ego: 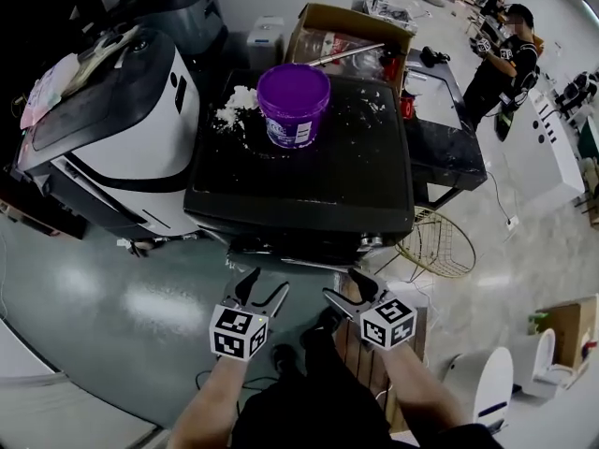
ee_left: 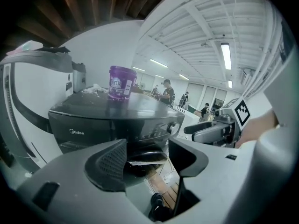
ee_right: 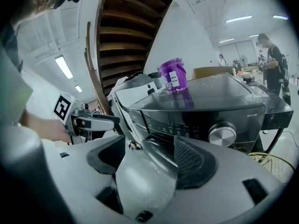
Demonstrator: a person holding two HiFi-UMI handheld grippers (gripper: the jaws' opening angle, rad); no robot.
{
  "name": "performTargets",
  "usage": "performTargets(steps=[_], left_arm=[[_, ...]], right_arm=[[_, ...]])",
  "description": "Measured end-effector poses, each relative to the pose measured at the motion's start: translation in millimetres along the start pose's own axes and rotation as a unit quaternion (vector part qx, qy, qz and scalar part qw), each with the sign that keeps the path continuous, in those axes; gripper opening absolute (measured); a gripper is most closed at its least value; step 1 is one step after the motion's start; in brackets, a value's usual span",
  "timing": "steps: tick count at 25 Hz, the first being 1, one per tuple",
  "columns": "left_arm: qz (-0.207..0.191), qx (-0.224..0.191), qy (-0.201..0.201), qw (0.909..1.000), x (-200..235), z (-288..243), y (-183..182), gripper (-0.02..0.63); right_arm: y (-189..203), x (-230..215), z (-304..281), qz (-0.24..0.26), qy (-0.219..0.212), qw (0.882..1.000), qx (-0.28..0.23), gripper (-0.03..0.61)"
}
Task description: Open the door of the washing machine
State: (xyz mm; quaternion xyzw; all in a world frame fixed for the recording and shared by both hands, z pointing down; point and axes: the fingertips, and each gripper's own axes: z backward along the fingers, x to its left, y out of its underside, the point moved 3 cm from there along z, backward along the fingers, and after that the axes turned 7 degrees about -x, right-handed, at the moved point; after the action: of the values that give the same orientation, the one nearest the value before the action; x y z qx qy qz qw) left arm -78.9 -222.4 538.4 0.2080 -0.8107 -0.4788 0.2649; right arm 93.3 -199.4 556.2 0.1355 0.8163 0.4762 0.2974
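1. The washing machine (ego: 309, 171) is a boxy, glossy black unit in the middle of the head view. Its flat top is dusted with white powder (ego: 229, 110).
2. A purple plastic bucket (ego: 294, 104) stands upright on that top near the back edge. It is round and slightly tapered, with a flat lid and a printed label.
3. The front panel curves smoothly and carries a round, brushed-metal knob (ee_right: 222, 133) beside a dark control strip.
4. The door (ee_left: 145, 154) is on the front face below that strip. Only a dark rounded edge with a bright rim shows, seen between the jaws in the left gripper view.
5. The left hand-held gripper (ego: 265, 293) is just in front of the machine. Its jaws stand apart with nothing clamped, and its pads are black with a fine ribbed mesh.
6. The right hand-held gripper (ego: 344, 288) is beside it, well clear of the left one. Its jaws are likewise apart and empty, set in a smooth grey plastic body.
7. A white-and-black rounded appliance (ego: 122, 120) stands at the left, touching or nearly touching the machine.
8. A round brass-coloured wire basket (ego: 440, 243) sits at the lower right on the shiny grey floor (ego: 140, 297).
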Motion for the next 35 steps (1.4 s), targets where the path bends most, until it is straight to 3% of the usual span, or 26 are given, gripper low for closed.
performTargets(steps=[19, 29, 35], left_arm=[[0.014, 0.059, 0.006, 0.9981, 21.4, -92.2, 55.4, 0.29], [0.024, 0.071, -0.004, 0.9972, 38.1, -108.3, 74.8, 0.288], [0.024, 0.076, -0.007, 0.9968, 41.6, -110.3, 82.1, 0.288]], right_arm=[[88.7, -107.1, -43.6, 0.03, 0.048, 0.992, 0.112, 0.298], [115.8, -122.2, -70.5, 0.059, 0.049, 0.984, 0.161, 0.281], [132.3, -131.9, -79.0, 0.102, 0.049, 0.974, 0.198, 0.27]])
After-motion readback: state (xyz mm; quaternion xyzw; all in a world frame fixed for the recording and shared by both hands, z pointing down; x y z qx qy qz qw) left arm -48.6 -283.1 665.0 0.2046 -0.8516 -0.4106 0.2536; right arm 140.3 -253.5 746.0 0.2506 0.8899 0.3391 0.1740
